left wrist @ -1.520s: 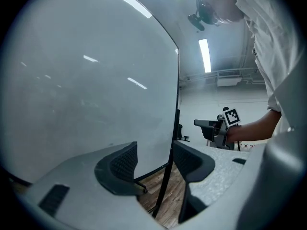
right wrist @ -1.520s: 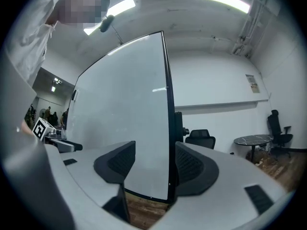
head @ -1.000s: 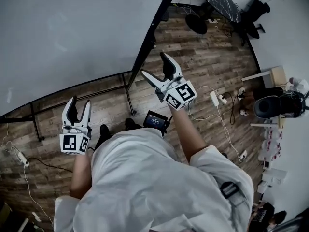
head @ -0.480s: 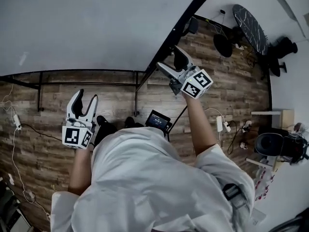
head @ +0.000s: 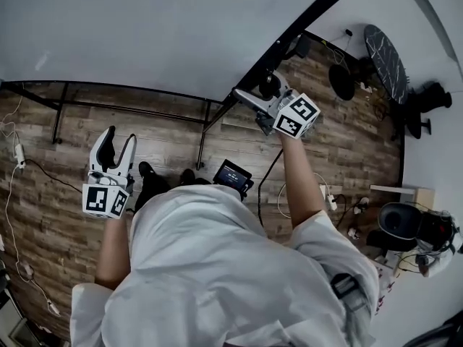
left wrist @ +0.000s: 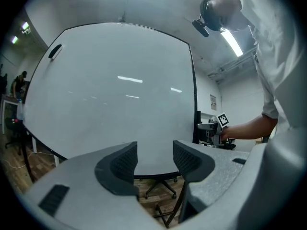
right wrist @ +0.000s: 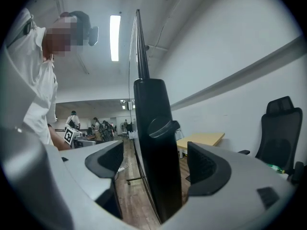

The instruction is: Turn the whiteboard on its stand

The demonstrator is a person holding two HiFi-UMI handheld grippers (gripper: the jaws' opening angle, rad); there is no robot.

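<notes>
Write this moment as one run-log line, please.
right hand-held gripper: open, jaws either side of side post | left hand-held gripper: open, empty, facing whiteboard | grip: not yet closed

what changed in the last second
The right tool moved up and forward to the edge of the whiteboard. The black side post now stands between its open jaws, not clamped. The left tool stayed open and empty, facing the board's white face.

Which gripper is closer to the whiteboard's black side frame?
Right. The right gripper straddles the side frame, jaws open; the left gripper hovers open before the board face.
</notes>
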